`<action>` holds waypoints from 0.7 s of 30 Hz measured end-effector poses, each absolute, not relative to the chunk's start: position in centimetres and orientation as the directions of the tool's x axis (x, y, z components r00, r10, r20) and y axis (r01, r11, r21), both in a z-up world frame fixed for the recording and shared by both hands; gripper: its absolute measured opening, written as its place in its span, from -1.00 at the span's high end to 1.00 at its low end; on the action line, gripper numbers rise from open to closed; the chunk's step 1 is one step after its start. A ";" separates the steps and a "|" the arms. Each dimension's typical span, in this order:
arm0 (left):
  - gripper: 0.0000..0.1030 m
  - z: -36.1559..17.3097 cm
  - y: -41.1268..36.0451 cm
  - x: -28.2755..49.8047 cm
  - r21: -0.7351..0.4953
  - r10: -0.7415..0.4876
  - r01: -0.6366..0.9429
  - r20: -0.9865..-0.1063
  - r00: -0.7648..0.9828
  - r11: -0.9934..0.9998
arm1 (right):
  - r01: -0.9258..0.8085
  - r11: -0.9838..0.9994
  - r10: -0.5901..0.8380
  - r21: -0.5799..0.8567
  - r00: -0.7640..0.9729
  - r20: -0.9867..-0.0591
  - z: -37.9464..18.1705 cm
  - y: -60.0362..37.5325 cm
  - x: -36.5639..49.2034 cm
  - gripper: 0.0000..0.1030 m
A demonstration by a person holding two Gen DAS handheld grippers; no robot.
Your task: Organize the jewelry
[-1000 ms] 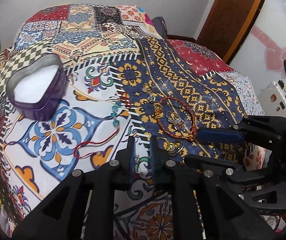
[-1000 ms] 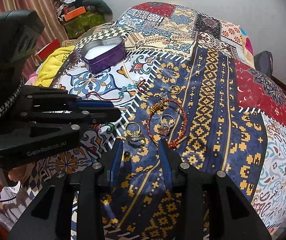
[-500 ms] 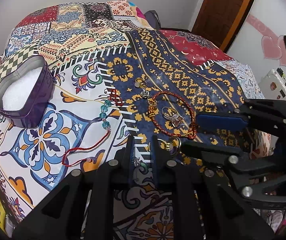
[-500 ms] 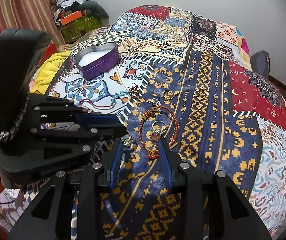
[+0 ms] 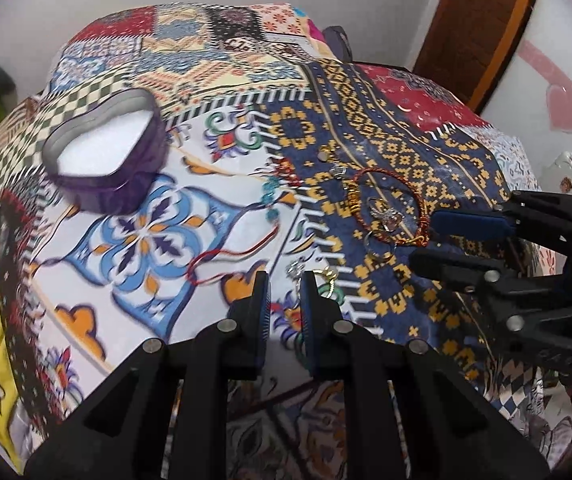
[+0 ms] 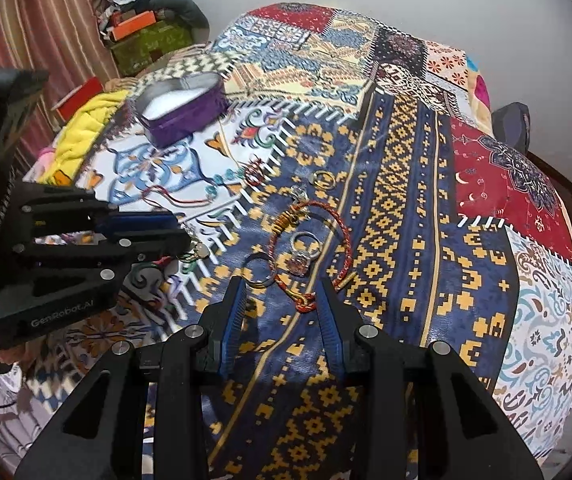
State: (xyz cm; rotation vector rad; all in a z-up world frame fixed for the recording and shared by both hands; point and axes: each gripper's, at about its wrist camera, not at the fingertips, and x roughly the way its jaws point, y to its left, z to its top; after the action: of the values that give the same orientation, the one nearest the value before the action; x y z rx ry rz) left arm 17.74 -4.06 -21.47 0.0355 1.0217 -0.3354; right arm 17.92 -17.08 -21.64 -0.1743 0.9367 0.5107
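Jewelry lies on a patchwork bedspread. A red braided bracelet rings a silver stone ring. A plain ring lies beside it, and a gold ring farther back. A red cord with teal beads lies to the left. A purple heart-shaped box stands open with a white lining. My left gripper is slightly open, with a small silver piece and a gold ring at its tips. My right gripper is open just before the bracelet's clasp.
The bedspread drops off on all sides. A yellow blanket and boxes lie at the left by a striped curtain. A wooden door stands at the back right. Each gripper body shows in the other's view.
My left gripper's jaws have opened a little from nearly shut and it has pulled back slightly. My right gripper has moved forward to the bracelet's clasp, jaws wider apart.
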 end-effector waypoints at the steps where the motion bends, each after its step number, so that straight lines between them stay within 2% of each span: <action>1: 0.73 -21.4 -3.8 17.7 -0.134 -0.259 0.283 -0.841 0.475 0.950 | -0.499 0.862 0.357 0.083 0.484 -0.799 -21.3 -17.0 17.7 0.37; 7: 0.73 -20.1 -2.1 16.5 -0.165 -0.268 0.242 -0.828 0.493 0.956 | -0.559 0.814 0.444 0.160 0.420 -0.792 -21.0 -15.8 16.6 0.37; 15: 0.73 -20.8 -2.9 15.1 -0.185 -0.297 0.276 -0.841 0.453 0.943 | -0.512 0.847 0.377 0.140 0.393 -0.839 -23.7 -15.2 18.5 0.37; 21: 0.73 -21.3 -3.4 14.9 -0.279 -0.381 0.287 -0.827 0.412 0.916 | -0.493 0.862 0.352 0.116 0.419 -0.837 -23.8 -14.9 19.8 0.37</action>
State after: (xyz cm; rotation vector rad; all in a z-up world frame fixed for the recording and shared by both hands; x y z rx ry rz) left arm 14.91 -3.37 -21.33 -0.0985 1.0661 -0.4212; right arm 19.83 -14.92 -23.80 -0.1567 1.0070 0.5329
